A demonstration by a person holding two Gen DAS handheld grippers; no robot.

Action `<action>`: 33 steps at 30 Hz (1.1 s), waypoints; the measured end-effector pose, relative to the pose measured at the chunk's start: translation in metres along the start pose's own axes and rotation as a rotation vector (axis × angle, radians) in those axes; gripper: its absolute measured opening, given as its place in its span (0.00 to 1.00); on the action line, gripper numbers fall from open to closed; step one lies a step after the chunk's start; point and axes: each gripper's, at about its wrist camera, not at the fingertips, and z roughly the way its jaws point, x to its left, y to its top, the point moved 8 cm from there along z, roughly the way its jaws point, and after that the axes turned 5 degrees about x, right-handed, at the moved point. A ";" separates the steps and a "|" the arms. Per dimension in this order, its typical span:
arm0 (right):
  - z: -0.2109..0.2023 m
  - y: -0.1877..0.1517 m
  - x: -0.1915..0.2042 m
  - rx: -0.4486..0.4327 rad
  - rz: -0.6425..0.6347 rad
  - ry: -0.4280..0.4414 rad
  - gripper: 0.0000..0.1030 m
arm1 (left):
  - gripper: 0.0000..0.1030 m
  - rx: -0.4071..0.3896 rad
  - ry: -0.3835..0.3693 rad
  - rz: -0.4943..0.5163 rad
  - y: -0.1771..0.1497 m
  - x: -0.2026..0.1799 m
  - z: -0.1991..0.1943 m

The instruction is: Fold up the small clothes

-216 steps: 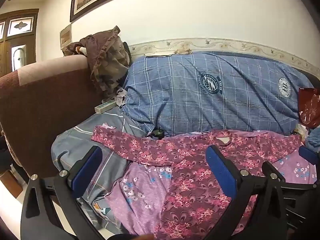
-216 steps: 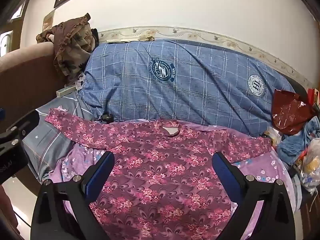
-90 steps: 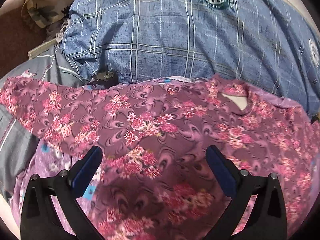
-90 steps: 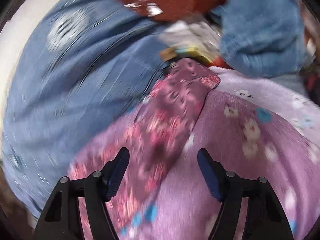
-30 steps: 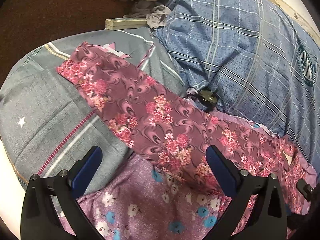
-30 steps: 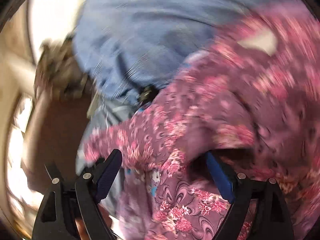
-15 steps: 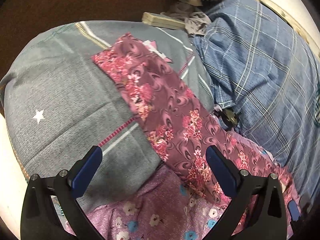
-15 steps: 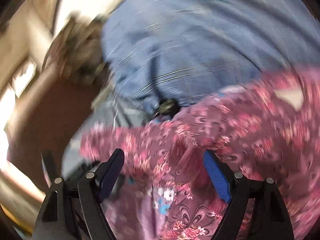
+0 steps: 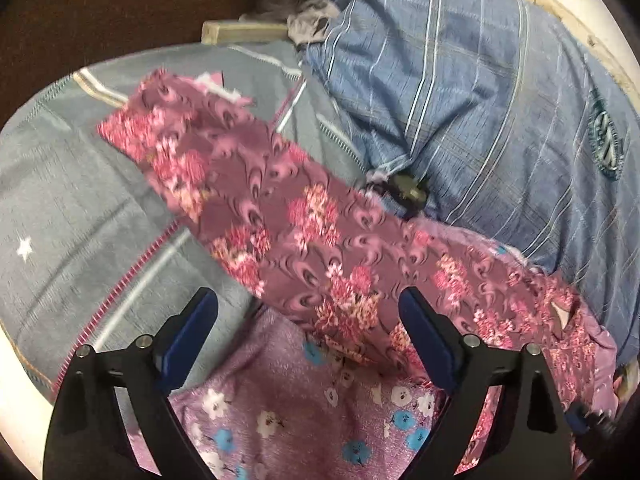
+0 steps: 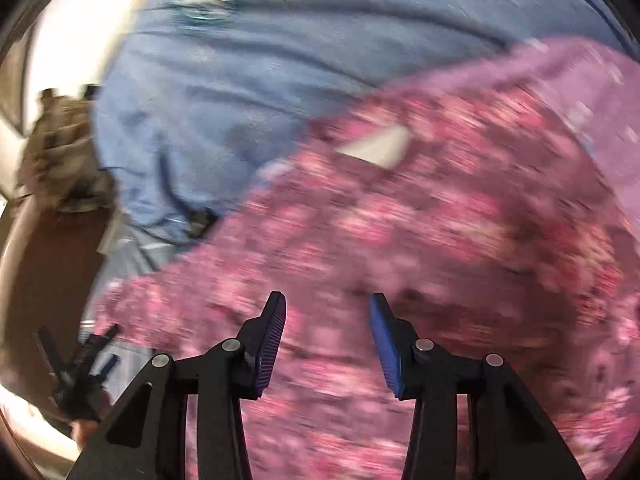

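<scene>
A maroon floral long-sleeved top (image 9: pixel 304 236) lies spread on the bed, its left sleeve stretched out over a grey pillow (image 9: pixel 72 200). My left gripper (image 9: pixel 308 316) is open and empty, hovering over that sleeve near the armpit. In the blurred right wrist view the top (image 10: pixel 420 240) fills the frame, with its neck label (image 10: pixel 376 146) showing. My right gripper (image 10: pixel 326 320) is partly open and empty above the body of the top. The left gripper also shows in the right wrist view (image 10: pixel 76 364).
A lilac flowered cloth (image 9: pixel 304 408) lies under the top. A blue checked duvet (image 9: pixel 480 92) is bunched behind it. A small black object (image 9: pixel 406 192) sits at the duvet's edge. A brown sofa arm (image 9: pixel 80 12) stands at the far left.
My left gripper has shifted back right along the sleeve. My right gripper has swung over the body of the top and its jaws have narrowed.
</scene>
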 end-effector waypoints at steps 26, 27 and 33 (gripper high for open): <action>-0.019 -0.037 0.026 -0.059 -0.251 0.193 0.55 | 0.84 -0.067 -0.146 -0.404 0.074 0.109 -0.002; -0.021 -0.035 0.026 -0.067 -0.247 0.192 0.55 | 0.77 -0.048 -0.168 -0.414 0.076 0.107 0.003; -0.026 -0.026 0.013 -0.086 -0.196 0.205 0.55 | 0.35 -0.025 -0.201 -0.457 0.090 0.107 0.018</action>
